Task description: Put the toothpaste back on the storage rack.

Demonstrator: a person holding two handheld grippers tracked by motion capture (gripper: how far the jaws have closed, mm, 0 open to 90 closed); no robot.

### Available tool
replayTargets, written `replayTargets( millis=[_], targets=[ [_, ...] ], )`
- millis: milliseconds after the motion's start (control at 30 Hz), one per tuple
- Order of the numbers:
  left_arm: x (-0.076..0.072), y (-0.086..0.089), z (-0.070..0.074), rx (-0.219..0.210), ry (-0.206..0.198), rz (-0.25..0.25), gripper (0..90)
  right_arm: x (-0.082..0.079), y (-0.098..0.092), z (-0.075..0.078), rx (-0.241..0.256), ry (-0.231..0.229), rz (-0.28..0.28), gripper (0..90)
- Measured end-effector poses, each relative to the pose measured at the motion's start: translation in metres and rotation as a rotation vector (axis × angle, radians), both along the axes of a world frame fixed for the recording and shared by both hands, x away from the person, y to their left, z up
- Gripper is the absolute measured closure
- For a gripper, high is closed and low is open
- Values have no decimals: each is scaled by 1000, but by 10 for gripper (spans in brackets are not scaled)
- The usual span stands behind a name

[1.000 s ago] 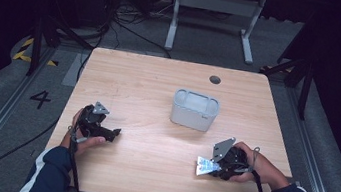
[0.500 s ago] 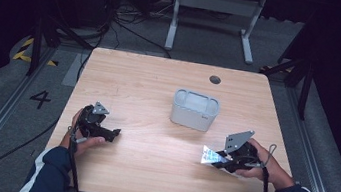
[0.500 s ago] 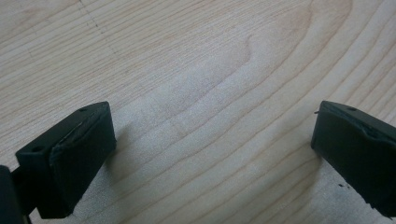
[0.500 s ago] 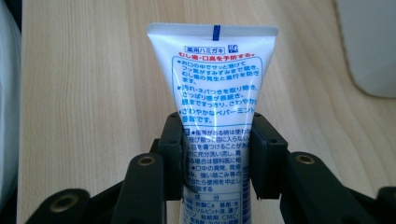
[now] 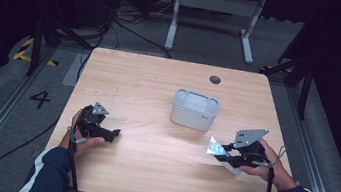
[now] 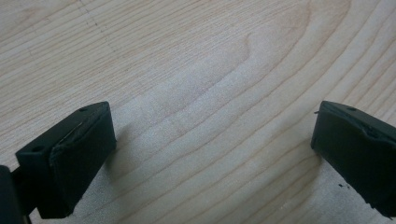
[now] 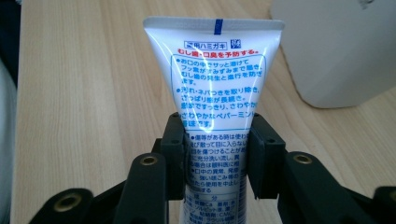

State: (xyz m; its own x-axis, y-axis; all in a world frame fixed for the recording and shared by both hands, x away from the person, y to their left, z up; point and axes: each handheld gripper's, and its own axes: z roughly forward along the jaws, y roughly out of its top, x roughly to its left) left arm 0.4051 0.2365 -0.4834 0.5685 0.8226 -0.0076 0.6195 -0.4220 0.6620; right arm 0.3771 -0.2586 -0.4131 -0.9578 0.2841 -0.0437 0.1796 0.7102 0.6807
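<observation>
My right gripper (image 5: 224,155) (image 7: 215,161) is shut on a white toothpaste tube (image 7: 212,79) with blue and red Japanese print. The tube (image 5: 214,146) sticks out ahead of the jaws with its flat crimped end forward, held above the table at the right front. A pale grey open-top container (image 5: 195,110) stands mid-table, just beyond and left of the tube; its wall (image 7: 341,51) is at the upper right of the right gripper view. My left gripper (image 5: 111,134) (image 6: 212,156) rests low over bare wood at the left front, its jaws wide apart with nothing between them.
The wooden table (image 5: 160,84) has a small round dark hole (image 5: 215,79) near its far edge. Beyond the table are a white metal stand (image 5: 216,4), cables on the dark floor, and a rail with a "4" marking (image 5: 40,99) at the left.
My right gripper has carried the tube to the right and slightly up, away from the table's middle. The left gripper has stayed put.
</observation>
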Motion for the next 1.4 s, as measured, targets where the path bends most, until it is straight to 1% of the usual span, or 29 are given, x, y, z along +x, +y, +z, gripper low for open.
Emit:
replayTargets(
  millis=[33,100,133,233,333,400,567,633,700,800,833,900,1100,1267,1300,1367,1400],
  targets=[
    [0,0,0,0,0,0,2,0,-1,1,3,4,5,651],
    [0,0,0,-1,0,0,2,-1,-1,2,19,-13,-18,651],
    [0,0,0,0,0,-1,2,-1,-2,2,23,-8,-23,651],
    [-1,0,0,-2,2,2,1,-1,-3,4,39,-16,-38,651],
    [-1,0,0,-4,1,3,2,-2,-4,7,61,-30,-47,652],
    [-1,0,0,-3,2,3,2,-2,-4,9,61,-30,-42,651],
    [-1,0,0,-3,2,3,2,-4,-6,16,96,-50,-61,649],
    [-1,0,0,-3,1,2,1,-5,-7,17,101,-50,-63,649],
    [-1,0,0,-3,1,2,2,-5,-8,19,110,-64,-72,648],
    [-1,0,0,-3,3,3,2,-6,-9,22,132,-70,-79,648],
    [-1,0,0,-3,3,3,2,-6,-9,23,136,-73,-78,648],
    [-1,0,0,-3,2,3,1,-7,-9,25,139,-82,-100,649],
    [-1,0,0,-3,2,3,2,-9,-8,33,166,-104,-122,650],
    [-1,0,0,-3,2,2,1,-10,-7,37,180,-117,-128,650],
    [-1,0,0,-3,1,2,2,-10,-7,40,191,-122,-136,650],
    [-1,0,0,-3,2,2,2,-10,-6,42,200,-120,-132,649],
    [-1,0,0,-3,3,3,2,-10,-6,43,203,-126,-133,648]
  ],
)
